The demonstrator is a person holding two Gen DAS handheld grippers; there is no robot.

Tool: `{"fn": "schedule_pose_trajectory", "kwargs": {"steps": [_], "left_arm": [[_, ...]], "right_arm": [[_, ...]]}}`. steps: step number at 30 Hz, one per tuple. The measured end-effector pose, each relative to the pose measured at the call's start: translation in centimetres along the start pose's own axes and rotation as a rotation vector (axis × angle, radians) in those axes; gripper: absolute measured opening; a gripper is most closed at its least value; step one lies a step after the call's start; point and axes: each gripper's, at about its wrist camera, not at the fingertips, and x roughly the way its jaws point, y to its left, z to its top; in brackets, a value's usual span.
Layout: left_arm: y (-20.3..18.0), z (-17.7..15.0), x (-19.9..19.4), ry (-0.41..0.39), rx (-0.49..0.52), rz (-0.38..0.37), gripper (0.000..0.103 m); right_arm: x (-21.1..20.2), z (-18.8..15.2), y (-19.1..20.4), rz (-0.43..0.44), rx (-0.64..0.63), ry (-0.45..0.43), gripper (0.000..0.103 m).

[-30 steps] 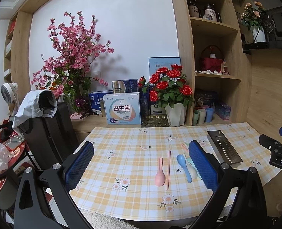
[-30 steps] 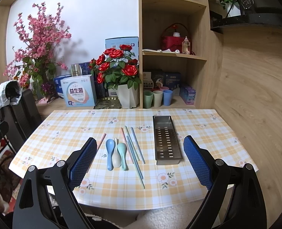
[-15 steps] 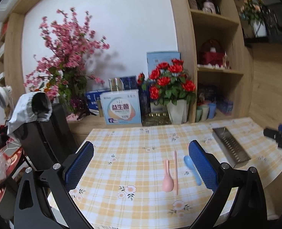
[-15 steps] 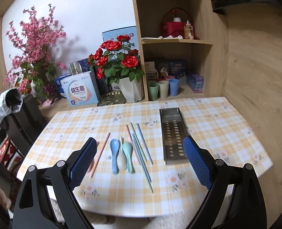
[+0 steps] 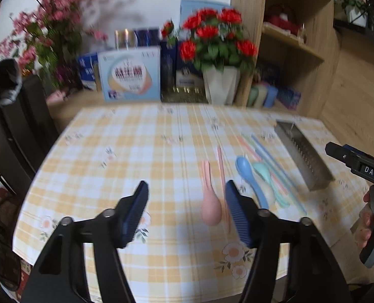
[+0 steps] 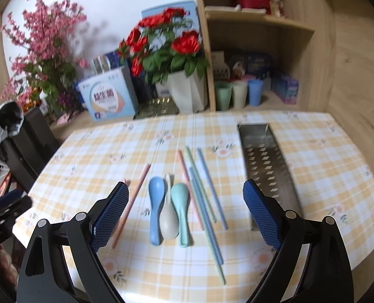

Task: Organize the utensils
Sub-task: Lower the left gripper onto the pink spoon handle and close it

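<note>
Yellow-checked cloth covers the counter, with red roses in a white pot and a wooden shelf at the far side. From my left tongs I see a pink spoon lying between the fingers and a pink chopstick just right of it; the jaws have just been closing partway, but they press on nothing. My right tongs hang wide open over the blue spoon, white spoon and green spoon, which lie side by side and touching. Just right of them lie more chopsticks, pink, green and blue. A steel tray sits further right, apart from the utensils.
</note>
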Motion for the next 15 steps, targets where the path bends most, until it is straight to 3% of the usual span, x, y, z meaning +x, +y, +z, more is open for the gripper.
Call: {"fn": "schedule_pose_trajectory", "kwargs": {"steps": [1, 2, 8, 15], "left_arm": [[0.0, -0.3, 0.7, 0.014, 0.002, -0.009, 0.052], [-0.1, -0.6, 1.5, 0.036, 0.002, -0.024, 0.05], [-0.7, -1.7, 6.8, 0.169, -0.033, -0.112, 0.047], [-1.3, -1.2, 12.5, 0.286, -0.073, -0.128, 0.047]], "right_arm": [[0.7, -0.5, 0.1, 0.005, -0.004, 0.018, 0.082], [1.2, -0.8, 0.1, 0.004, -0.006, 0.035, 0.069], [4.0, -2.5, -1.0, 0.009, 0.03, 0.122, 0.065], [5.8, -1.9, -2.3, 0.005, 0.059, 0.153, 0.065]]}}
